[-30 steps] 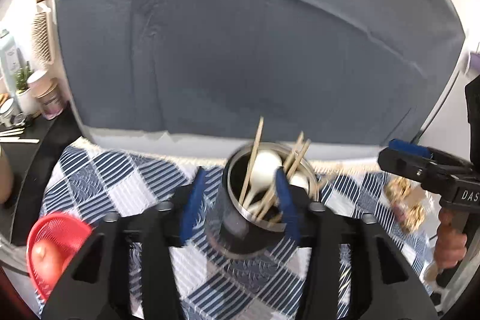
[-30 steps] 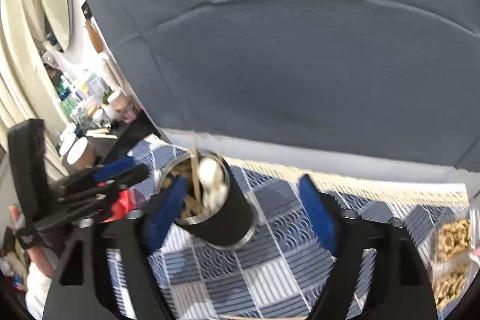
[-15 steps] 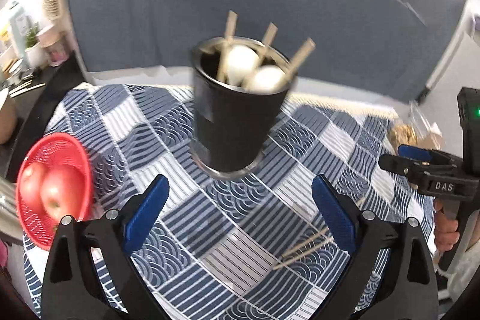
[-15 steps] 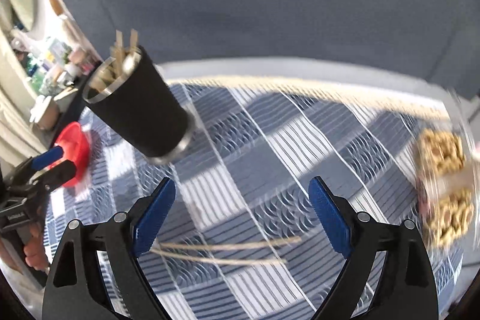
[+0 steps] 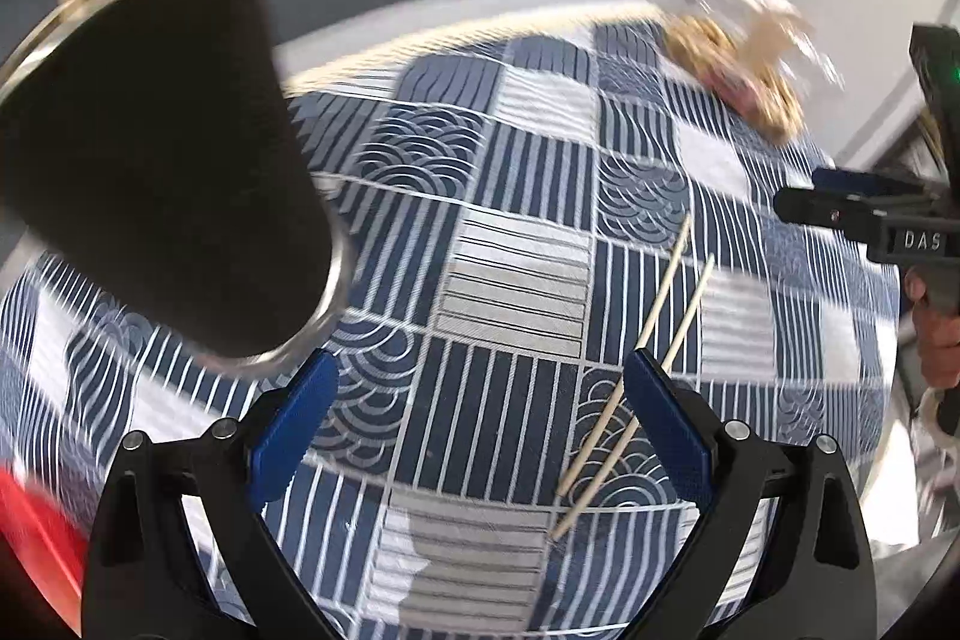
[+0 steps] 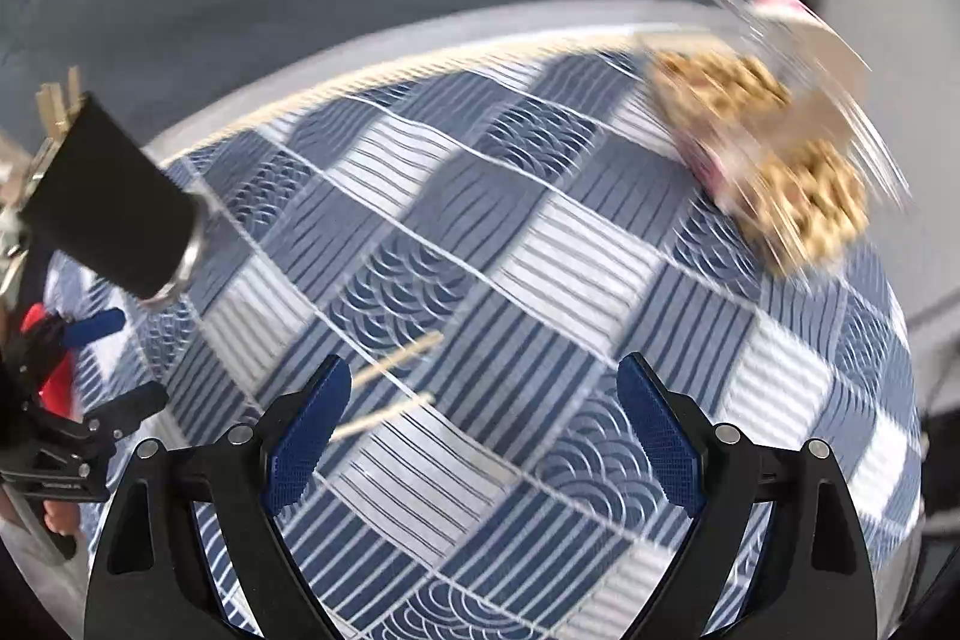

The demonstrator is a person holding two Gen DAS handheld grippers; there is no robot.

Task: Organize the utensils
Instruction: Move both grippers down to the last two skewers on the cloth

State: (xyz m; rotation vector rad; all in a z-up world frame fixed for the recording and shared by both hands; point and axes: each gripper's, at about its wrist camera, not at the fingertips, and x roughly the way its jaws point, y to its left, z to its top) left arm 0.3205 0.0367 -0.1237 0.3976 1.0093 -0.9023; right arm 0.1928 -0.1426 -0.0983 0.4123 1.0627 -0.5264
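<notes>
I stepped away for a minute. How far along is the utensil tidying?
Mostly done: the black cup stands on the patterned cloth with wooden utensil ends sticking out. In hand: nothing; the left tool has just opened and holds nothing, and the right tool is open and empty. Left: two chopsticks lie loose on the cloth.

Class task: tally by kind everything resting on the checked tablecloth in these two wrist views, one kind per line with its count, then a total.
Black cup holding utensils: 1
Loose wooden chopsticks: 2
Clear snack packet: 1
Red basket, at the frame's edge: 1
Total: 5
</notes>
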